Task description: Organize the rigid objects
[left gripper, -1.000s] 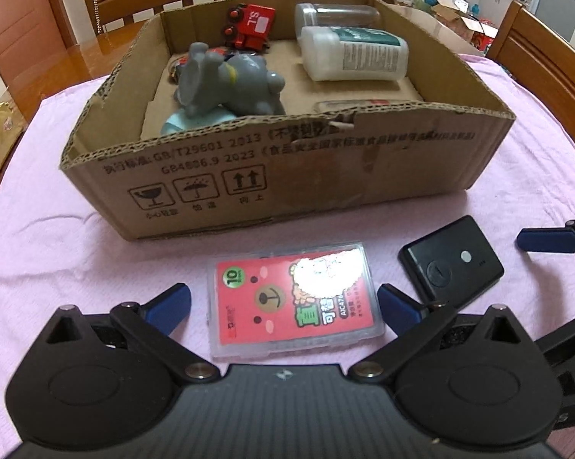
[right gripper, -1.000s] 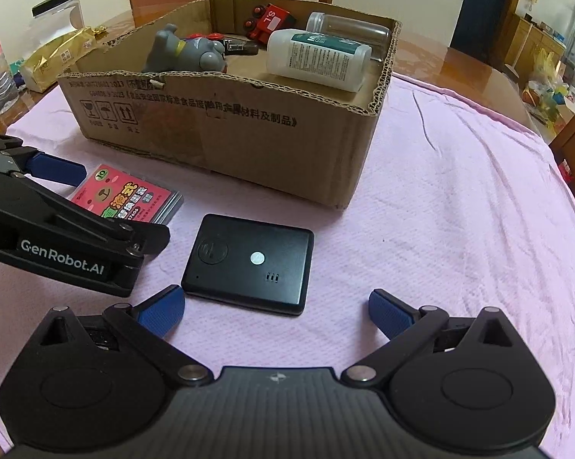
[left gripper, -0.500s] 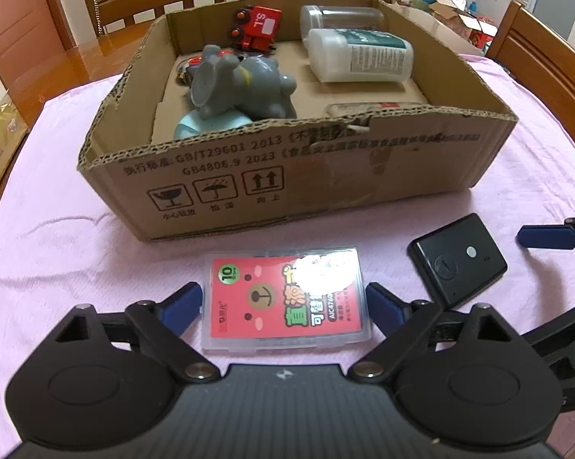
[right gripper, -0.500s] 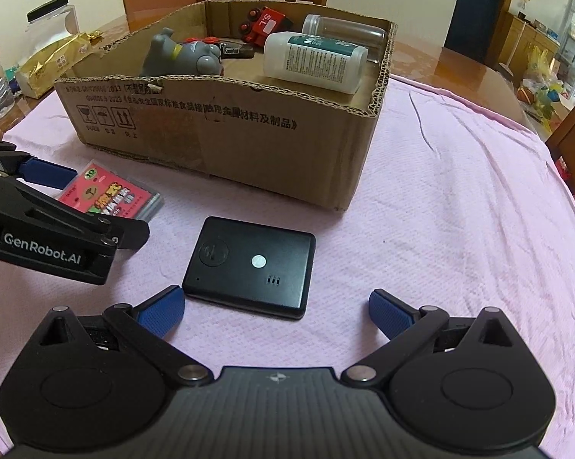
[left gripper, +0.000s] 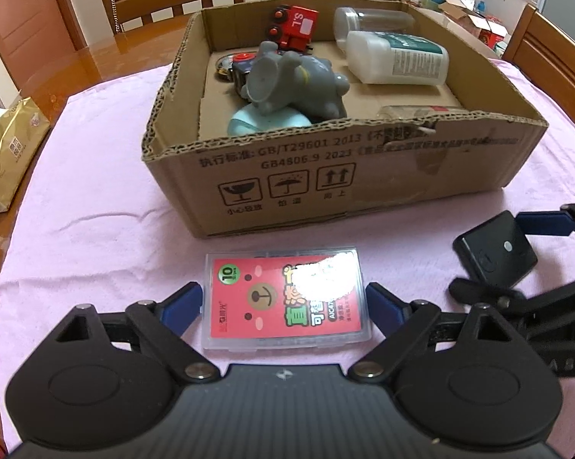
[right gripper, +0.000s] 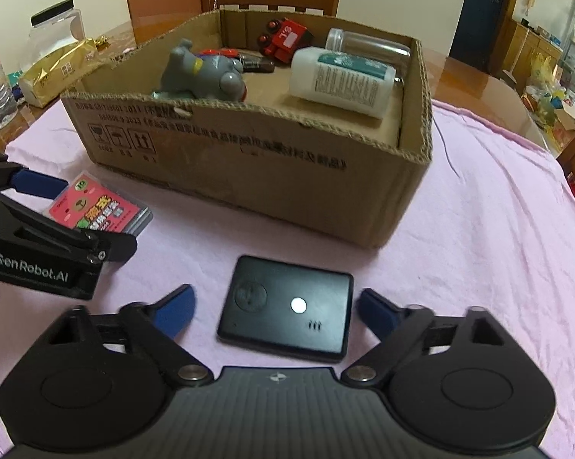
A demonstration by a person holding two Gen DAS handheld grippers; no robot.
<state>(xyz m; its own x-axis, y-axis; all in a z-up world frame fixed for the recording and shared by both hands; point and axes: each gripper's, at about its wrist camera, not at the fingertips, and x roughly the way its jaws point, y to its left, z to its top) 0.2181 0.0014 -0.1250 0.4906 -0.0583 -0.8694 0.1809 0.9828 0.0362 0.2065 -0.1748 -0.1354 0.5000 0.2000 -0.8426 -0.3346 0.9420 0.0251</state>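
On the pink cloth (left gripper: 96, 176), the left gripper (left gripper: 283, 304) straddles the red card case (left gripper: 285, 300), its jaws just narrowed and pads at the case's edges, though contact is unclear. Right of it, the right gripper (right gripper: 276, 311) has just been closing around the black device (right gripper: 287, 308), pads not yet touching. The cardboard box (right gripper: 249, 176) stands behind both.

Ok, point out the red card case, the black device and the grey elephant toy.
red card case (left gripper: 287, 298): left wrist view, label centre.
black device (right gripper: 287, 308): right wrist view, top face.
grey elephant toy (left gripper: 295, 80): left wrist view, body.

Rough corrugated cardboard box (left gripper: 364, 191), pink cloth (left gripper: 96, 199)
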